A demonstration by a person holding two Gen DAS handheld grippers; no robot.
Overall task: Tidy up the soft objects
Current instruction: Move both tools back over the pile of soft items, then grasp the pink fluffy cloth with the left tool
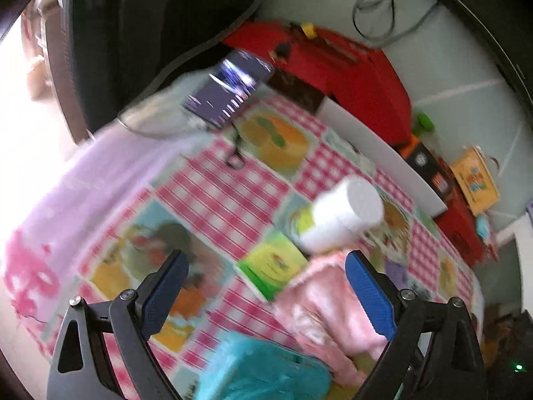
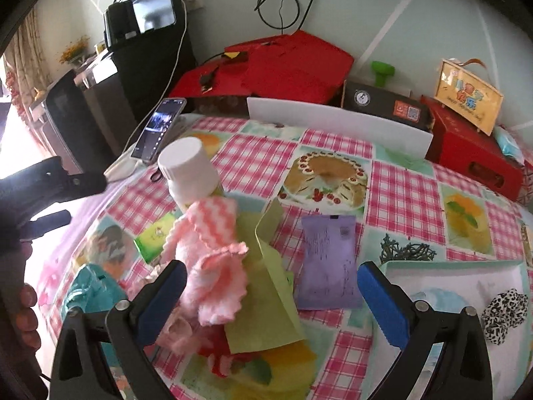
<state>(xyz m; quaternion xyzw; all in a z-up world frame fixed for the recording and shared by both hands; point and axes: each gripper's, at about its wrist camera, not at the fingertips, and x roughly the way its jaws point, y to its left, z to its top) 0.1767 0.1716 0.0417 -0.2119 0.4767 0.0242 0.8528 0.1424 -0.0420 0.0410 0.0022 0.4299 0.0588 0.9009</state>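
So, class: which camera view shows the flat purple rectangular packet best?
The right wrist view: the purple packet lies whole and sharp on the checked tablecloth, beside the green paper sheet. The left wrist view is motion-blurred, and I cannot find the packet there.

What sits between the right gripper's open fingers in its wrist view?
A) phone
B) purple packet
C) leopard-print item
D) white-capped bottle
B: the purple packet lies flat on the checked tablecloth in the gap ahead of the right gripper, whose fingers stand wide apart and hold nothing.
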